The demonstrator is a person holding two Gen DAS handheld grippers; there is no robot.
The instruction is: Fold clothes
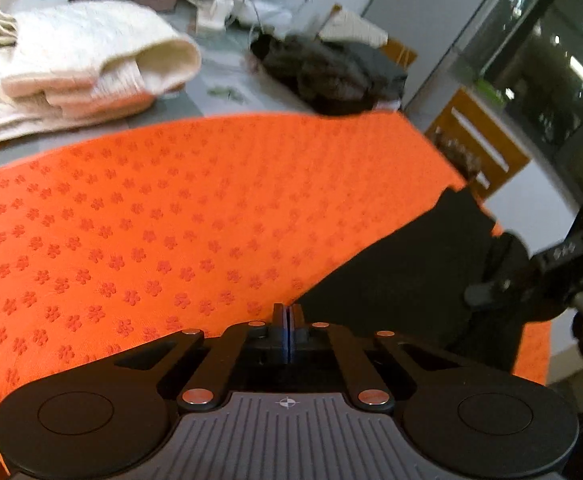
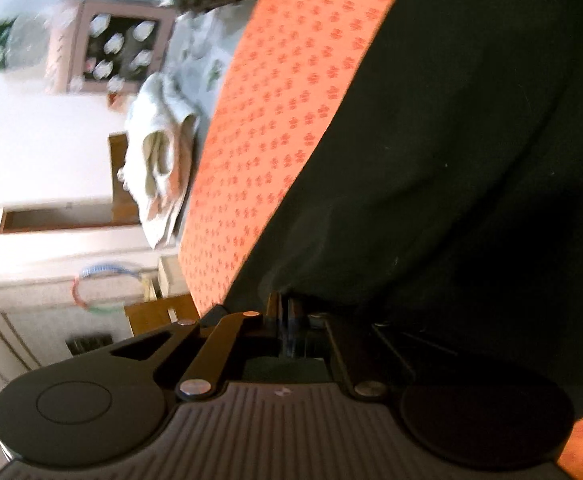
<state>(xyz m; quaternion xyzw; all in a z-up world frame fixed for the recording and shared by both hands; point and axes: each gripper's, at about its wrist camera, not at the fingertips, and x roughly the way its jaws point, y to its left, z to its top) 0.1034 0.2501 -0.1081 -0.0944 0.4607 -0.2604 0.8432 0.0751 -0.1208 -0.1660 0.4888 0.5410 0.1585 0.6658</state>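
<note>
Black garment (image 1: 403,264) lies on the orange flower-print mat (image 1: 151,216), toward its right side in the left wrist view; in the right wrist view the dark cloth fills most of the frame. Left gripper (image 1: 288,316) has its fingers pressed together at the garment's edge, though whether cloth sits between them cannot be told; right gripper (image 2: 285,308) is clenched on a fold of the same garment. Beyond the mat, a folded cream stack (image 1: 75,64) and a dark heap of clothes (image 1: 327,68) rest on the table (image 1: 219,80).
</note>
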